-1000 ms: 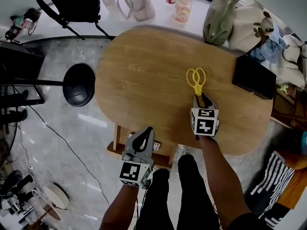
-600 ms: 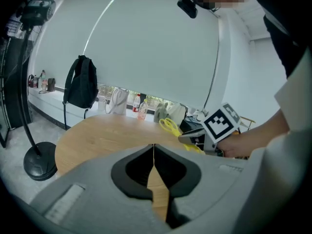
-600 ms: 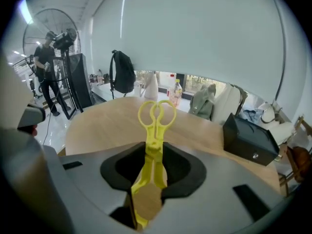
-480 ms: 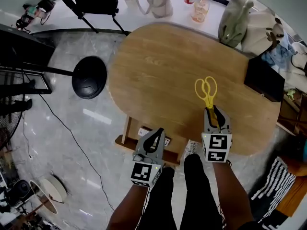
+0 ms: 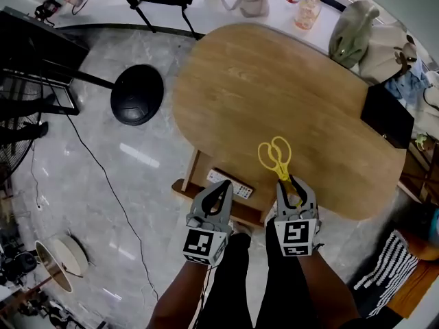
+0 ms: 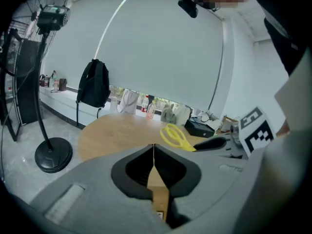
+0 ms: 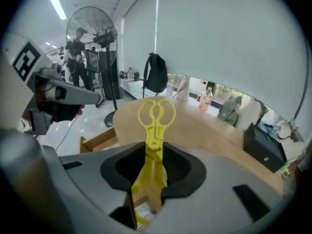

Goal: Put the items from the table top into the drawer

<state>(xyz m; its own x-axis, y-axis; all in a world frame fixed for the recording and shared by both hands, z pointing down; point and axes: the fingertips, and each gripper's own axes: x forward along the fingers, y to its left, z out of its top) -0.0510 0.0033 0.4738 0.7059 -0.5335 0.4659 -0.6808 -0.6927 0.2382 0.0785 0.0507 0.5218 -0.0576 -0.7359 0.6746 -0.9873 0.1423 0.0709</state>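
Yellow plastic scissors point(image 5: 276, 157) hang over the near edge of the oval wooden table point(image 5: 274, 81), handles pointing away from me. My right gripper point(image 5: 293, 186) is shut on their blade end; in the right gripper view the scissors point(image 7: 155, 126) stick out forward between the pads of that gripper point(image 7: 148, 172). My left gripper point(image 5: 218, 189) is shut and holds nothing, its tips over the open wooden drawer point(image 5: 188, 187) below the table edge. In the left gripper view its jaws point(image 6: 154, 152) meet, with the scissors point(image 6: 176, 136) to the right.
A flat white remote-like item point(image 5: 230, 184) lies in the drawer. On the table's right end stands a black box point(image 5: 386, 115). Bags point(image 5: 353, 33) and a bottle point(image 5: 308, 10) line the far side. A fan's round black base point(image 5: 137, 94) stands on the floor at left.
The right gripper has lifted the scissors off the table and drawn them back to the near edge. The left gripper has shifted right, up to the drawer.
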